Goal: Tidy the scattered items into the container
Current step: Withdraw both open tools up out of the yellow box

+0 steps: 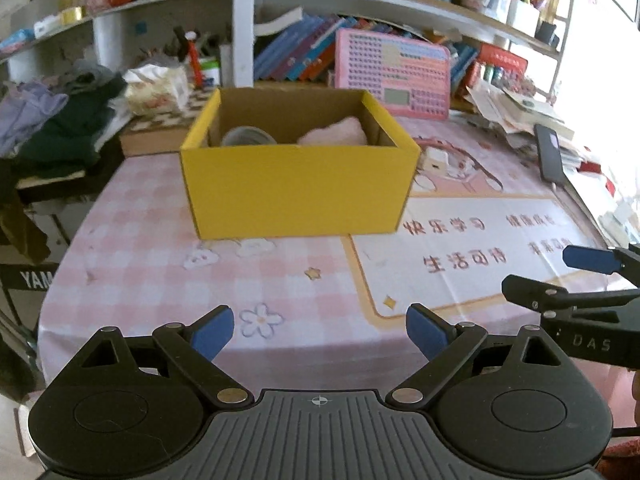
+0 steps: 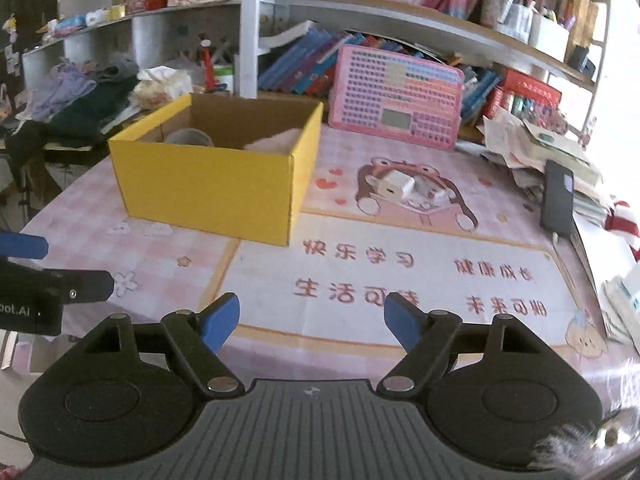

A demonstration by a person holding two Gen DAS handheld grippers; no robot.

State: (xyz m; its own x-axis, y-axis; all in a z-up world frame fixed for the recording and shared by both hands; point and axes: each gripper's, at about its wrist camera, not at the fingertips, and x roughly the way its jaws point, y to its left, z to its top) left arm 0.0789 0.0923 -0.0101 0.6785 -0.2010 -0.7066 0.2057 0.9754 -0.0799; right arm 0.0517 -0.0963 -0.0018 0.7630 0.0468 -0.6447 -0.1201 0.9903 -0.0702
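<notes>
Mat (image 2: 400,280) printed 快乐学习 and 生活可待, yellow box (image 1: 296,188) behind, both hand-held grippers spread, empty.

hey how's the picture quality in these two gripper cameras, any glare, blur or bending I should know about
Left wrist view: strong fisheye bending of the shelves, a blown-out white glare at the right edge, and the yellow box slightly soft. Right wrist view: same curved edges, glare at the upper right, dark vignetted corners, and the white charger readable though a little blurred.
</notes>
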